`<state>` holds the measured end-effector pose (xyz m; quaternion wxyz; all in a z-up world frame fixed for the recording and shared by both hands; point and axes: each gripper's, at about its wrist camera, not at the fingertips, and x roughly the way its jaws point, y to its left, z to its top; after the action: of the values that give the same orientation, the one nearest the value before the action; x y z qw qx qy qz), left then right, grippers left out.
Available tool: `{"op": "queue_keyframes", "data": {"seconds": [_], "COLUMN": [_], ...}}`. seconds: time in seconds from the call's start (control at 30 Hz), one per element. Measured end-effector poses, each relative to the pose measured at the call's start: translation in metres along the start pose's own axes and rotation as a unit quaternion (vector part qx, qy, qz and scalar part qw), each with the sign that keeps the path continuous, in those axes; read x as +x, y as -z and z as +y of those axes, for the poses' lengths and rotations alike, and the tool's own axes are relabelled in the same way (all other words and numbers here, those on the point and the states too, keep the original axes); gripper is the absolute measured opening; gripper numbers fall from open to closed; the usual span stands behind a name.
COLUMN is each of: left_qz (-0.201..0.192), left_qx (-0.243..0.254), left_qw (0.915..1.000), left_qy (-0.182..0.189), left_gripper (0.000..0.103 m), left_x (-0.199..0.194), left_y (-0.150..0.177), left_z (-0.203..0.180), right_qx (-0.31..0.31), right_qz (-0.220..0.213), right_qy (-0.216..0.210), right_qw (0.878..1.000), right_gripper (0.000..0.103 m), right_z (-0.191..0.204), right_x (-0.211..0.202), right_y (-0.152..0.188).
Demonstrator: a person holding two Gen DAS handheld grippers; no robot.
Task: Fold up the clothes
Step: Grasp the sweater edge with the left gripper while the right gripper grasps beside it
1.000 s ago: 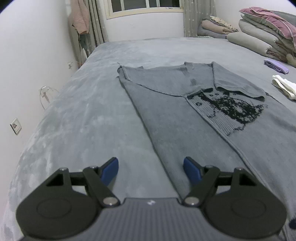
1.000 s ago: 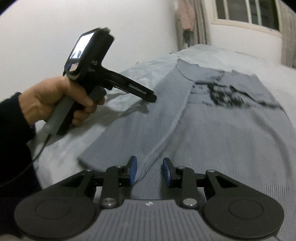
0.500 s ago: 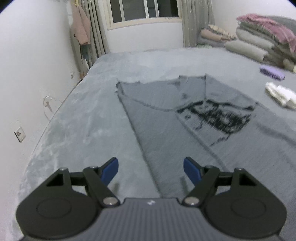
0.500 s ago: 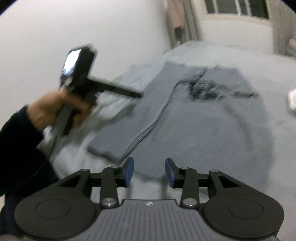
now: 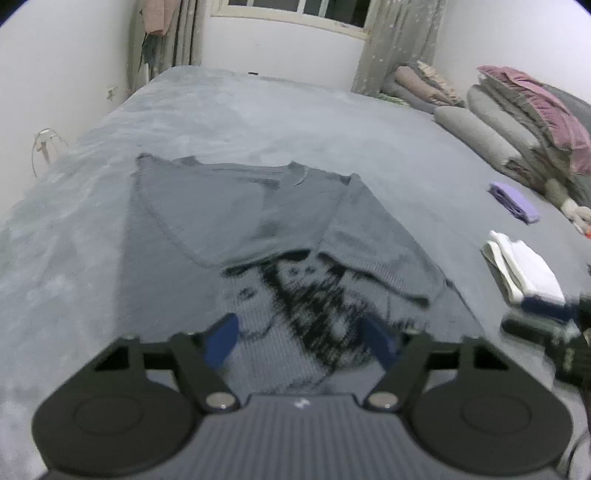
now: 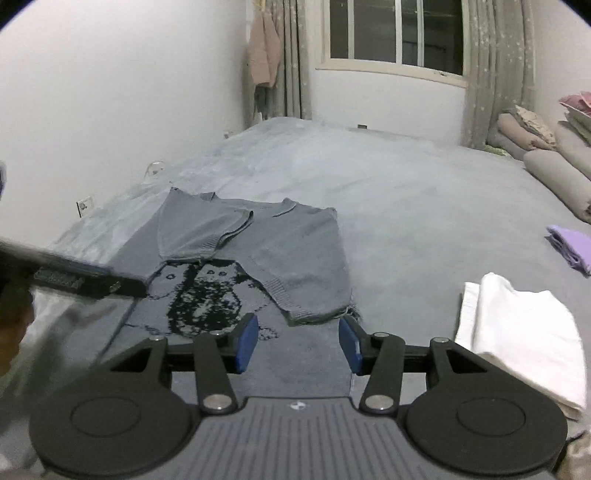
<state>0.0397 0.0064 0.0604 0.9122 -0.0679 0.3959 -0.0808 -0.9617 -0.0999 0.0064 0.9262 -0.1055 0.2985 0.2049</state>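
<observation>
The sweater (image 6: 258, 258), grey knit with a dark animal figure on the chest, lies flat on the bed (image 6: 406, 192) with both sleeves folded in across the body, their cuffs resting just above and beside the figure. The lower body is spread toward the cameras, so in my judgement the fold is partway along.

The left gripper (image 5: 301, 341) hovers over the chest with its fingers wide and nothing between them. The right gripper (image 6: 299, 343) hangs over the sweater's right edge near the right sleeve's cuff, fingers wide too and empty.

What could go wrong: the sleeves lie loose, so a lift of the hem could drag them off the body and undo the fold. The knit is soft and thick, so a shallow pinch may catch only the top layer and leave a crooked crease. The plush bed cover may grip the knit and bunch it.

A folded white garment (image 6: 517, 325) lies close on the right, a purple one (image 6: 572, 243) farther off. Stacked bedding (image 5: 517, 125) sits by the wall, under a curtained window (image 6: 395, 33).
</observation>
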Motion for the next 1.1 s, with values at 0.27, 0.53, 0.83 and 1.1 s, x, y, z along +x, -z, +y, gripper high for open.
{"op": "queue_keyframes", "data": {"seconds": [0.27,0.53,0.83,1.1], "left_qz": [0.037,0.024,-0.001,-0.006], "left_qx": [-0.086,-0.146,-0.188,-0.219], "left_qw": [0.9956,0.989,0.9816,0.9743], "left_qy": [-0.005,0.009,0.035,0.053], "left_gripper": [0.032,0.018,0.032,0.037], "left_x": [0.098,0.118,0.126,0.126], "left_y": [-0.035,-0.043,-0.044,-0.047], "left_z": [-0.033,-0.006,-0.001,0.004], "right_qx": [-0.05,-0.13,0.041,0.116], "right_qz": [0.003,0.014,-0.035,-0.038], "right_qy": [-0.021,-0.054,-0.055,-0.088], "right_qw": [0.999,0.99,0.997,0.989], "right_gripper": [0.046,0.018,0.005,0.005], "right_z": [-0.007,0.006,-0.031,-0.035], "right_x": [0.06,0.116,0.092,0.077], "right_y": [-0.004,-0.017,-0.033,-0.043]}}
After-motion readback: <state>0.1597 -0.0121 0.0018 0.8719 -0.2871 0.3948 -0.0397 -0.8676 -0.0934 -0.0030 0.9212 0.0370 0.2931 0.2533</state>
